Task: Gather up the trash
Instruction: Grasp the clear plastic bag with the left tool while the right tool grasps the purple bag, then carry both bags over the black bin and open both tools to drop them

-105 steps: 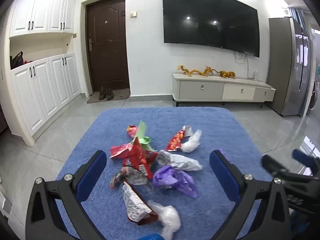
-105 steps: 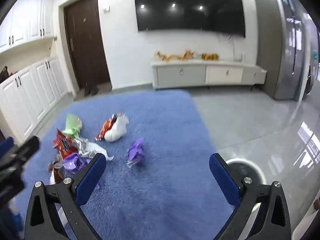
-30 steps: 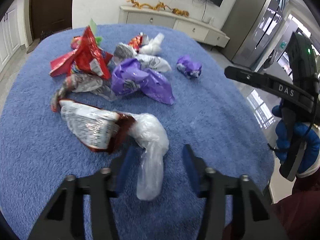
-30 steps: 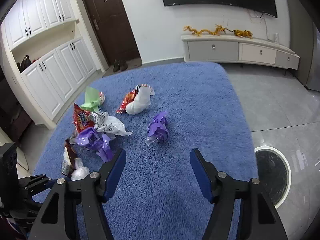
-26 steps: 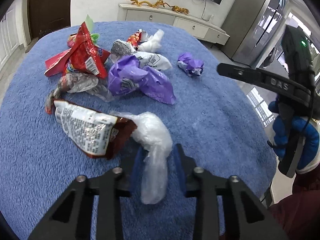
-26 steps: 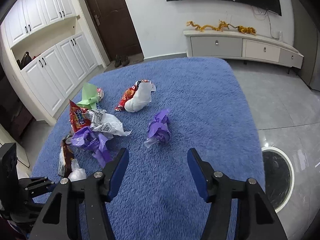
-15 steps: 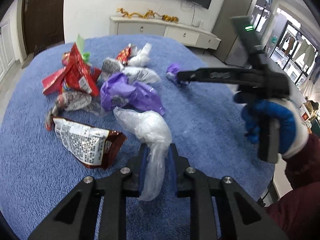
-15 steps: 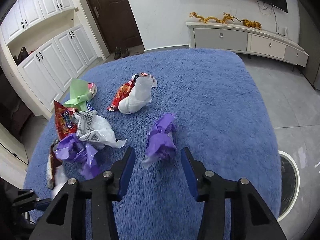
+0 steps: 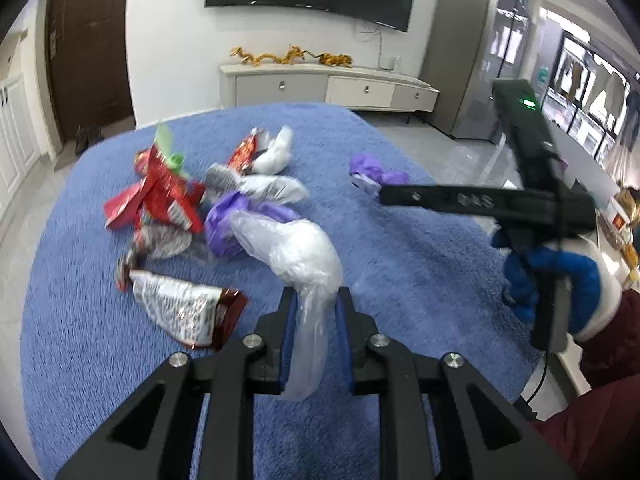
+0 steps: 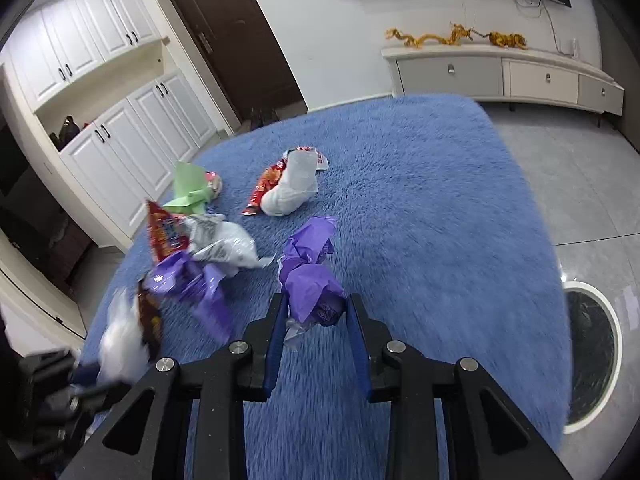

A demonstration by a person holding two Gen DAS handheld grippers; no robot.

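Trash lies on a blue rug [image 9: 400, 264]. My left gripper [image 9: 316, 312] is shut on a clear plastic bag [image 9: 296, 252], which hangs lifted above the rug. Beside it lie a brown and silver wrapper [image 9: 184, 312], a red snack bag [image 9: 160, 196] and a purple bag [image 9: 236, 220]. In the right wrist view my right gripper [image 10: 316, 312] is closing on a crumpled purple wrapper [image 10: 310, 280]. Both pads touch the wrapper's sides. The right gripper's body, held in a blue-gloved hand [image 9: 552, 280], reaches in from the right in the left wrist view.
More trash lies farther off: green paper [image 10: 188, 188], a white bag [image 10: 292, 192] and a silver wrapper [image 10: 224, 244]. A round white-rimmed bin [image 10: 612, 360] stands on the grey floor right of the rug. A low cabinet [image 10: 500, 72] and white cupboards [image 10: 132, 140] line the walls.
The left gripper closed on the clear bag and raised it off the brown wrapper. The right gripper moved forward and down onto the purple wrapper, and its jaws narrowed around it.
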